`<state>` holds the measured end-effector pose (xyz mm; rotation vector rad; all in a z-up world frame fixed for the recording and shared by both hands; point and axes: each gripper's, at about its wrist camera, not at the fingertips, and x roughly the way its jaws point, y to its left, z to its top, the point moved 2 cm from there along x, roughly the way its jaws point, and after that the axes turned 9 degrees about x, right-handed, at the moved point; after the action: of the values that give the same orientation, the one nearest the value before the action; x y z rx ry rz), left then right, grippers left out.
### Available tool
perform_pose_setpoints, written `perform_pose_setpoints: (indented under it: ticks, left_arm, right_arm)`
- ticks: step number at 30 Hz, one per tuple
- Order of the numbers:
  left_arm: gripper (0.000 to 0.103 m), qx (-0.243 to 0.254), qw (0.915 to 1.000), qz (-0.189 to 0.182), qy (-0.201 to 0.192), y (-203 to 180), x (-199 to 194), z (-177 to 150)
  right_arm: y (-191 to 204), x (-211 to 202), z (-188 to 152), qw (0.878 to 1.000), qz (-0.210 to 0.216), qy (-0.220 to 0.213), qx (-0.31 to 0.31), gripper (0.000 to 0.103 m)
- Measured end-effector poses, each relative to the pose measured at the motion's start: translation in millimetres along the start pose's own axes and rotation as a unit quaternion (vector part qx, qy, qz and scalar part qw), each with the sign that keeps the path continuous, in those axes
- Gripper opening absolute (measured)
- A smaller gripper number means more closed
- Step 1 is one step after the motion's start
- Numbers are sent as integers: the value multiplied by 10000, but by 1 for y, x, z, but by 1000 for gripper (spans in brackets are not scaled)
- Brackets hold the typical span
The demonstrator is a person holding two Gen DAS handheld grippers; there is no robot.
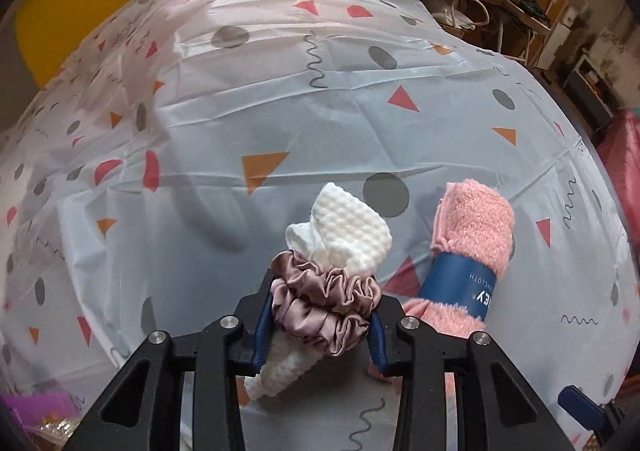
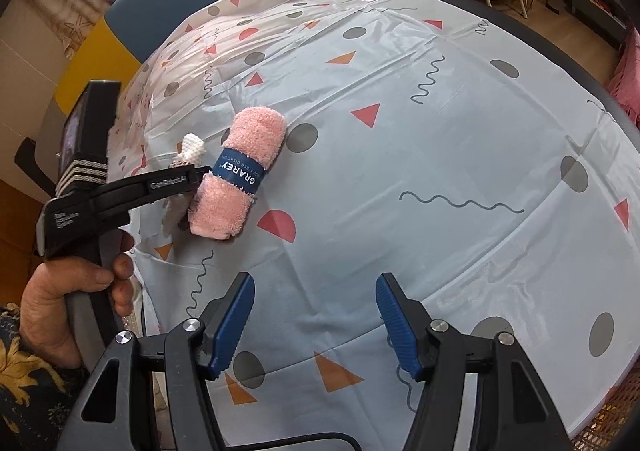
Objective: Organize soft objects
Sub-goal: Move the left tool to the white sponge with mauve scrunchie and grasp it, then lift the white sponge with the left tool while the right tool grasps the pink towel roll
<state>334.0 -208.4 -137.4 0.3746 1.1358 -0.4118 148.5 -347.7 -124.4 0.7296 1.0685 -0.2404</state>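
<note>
Left wrist view. The left hand-held gripper [image 1: 320, 319] is clamped on a mauve satin scrunchie [image 1: 324, 311], which rings a white waffle-textured cloth [image 1: 352, 227]. The cloth's upper end fans out beyond the fingers and its lower end hangs below them over the table [image 1: 280, 99], which wears a patterned plastic tablecloth. Just to the right lies a rolled pink dishcloth [image 1: 472, 223] with a blue paper band [image 1: 456, 287].

Risk, as judged: the pads bear on slippery satin, not on the cloth itself. The cloth may slide out through the ring, or the scrunchie may squirm from the fingers if it is tilted or swung. The bundle sits close to the pink roll, so a careless sideways move could nudge it.

No container shows in this view.

Right wrist view. The right hand-held gripper [image 2: 316, 319] stands apart with nothing between its fingers, hovering over bare tablecloth. The pink dishcloth [image 2: 240, 179] rests well ahead of it to the left, with the left hand-held gripper [image 2: 200, 173] just beside it.

Risk, as judged: the loose tablecloth is creased, and a low approach could snag or drag it, shifting the roll.

No bin, basket or tray is visible here, so the destination cannot be determined.
</note>
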Motion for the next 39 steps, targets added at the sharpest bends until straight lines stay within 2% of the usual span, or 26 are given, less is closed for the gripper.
perform_pose_setpoints:
  ticks: [4, 7, 13, 15, 20, 22, 23, 24, 25, 27, 30, 32, 35, 39]
  left_arm:
    - [39, -162, 9997, 140, -96, 15, -22, -13]
    - [39, -334, 9991, 195, -156, 28, -37, -18]
    - [39, -710, 9965, 185, -397, 55, -72, -25]
    - [39, -822, 9952, 134, -510, 61, -84, -27]
    - [39, -916, 9931, 43, -725, 67, -106, -29]
    - [39, -952, 9924, -13, -785, 66, -112, -31]
    - [39, -966, 9920, -77, -805, 66, -115, -32]
    - [39, -970, 9918, -126, -824, 65, -117, -33]
    - [39, -976, 9915, -150, -846, 64, -120, -35]
    - [39, -999, 9911, -212, -850, 63, -123, -38]
    - [39, -1001, 9908, -330, -850, 58, -127, -44]
    - [39, -959, 9910, -368, -856, 51, -128, -47]
    - [39, -881, 9920, -424, -793, 37, -123, -54]
    - [39, -775, 9932, -573, -653, 13, -117, -67]
  right_arm:
    - [7, 14, -3, 9998, -67, 157, -140, 64]
    - [16, 19, 1, 9995, 124, 250, -139, 64]
    - [37, 27, 45, 9980, 595, 34, 214, 66]
    - [49, 35, 58, 9981, 559, -35, 248, 67]
    - [84, 74, 71, 9999, -28, 113, -42, 68]
    - [95, 89, 67, 9992, -229, 193, -270, 68]
    - [101, 96, 62, 9975, -391, 242, -529, 60]
    - [107, 98, 56, 9942, -598, 201, -867, 47]
    - [114, 97, 48, 9906, -642, 164, -1199, 43]
    - [122, 95, 30, 9829, -509, 421, -1718, 37]
    - [121, 83, 1, 9690, -503, 660, -2328, 37]
    - [109, 74, -15, 9645, -486, 868, -2447, 37]
    - [89, 60, -34, 9637, -551, 1036, -2400, 37]
    - [66, 51, -45, 9703, -310, 789, -2266, 38]
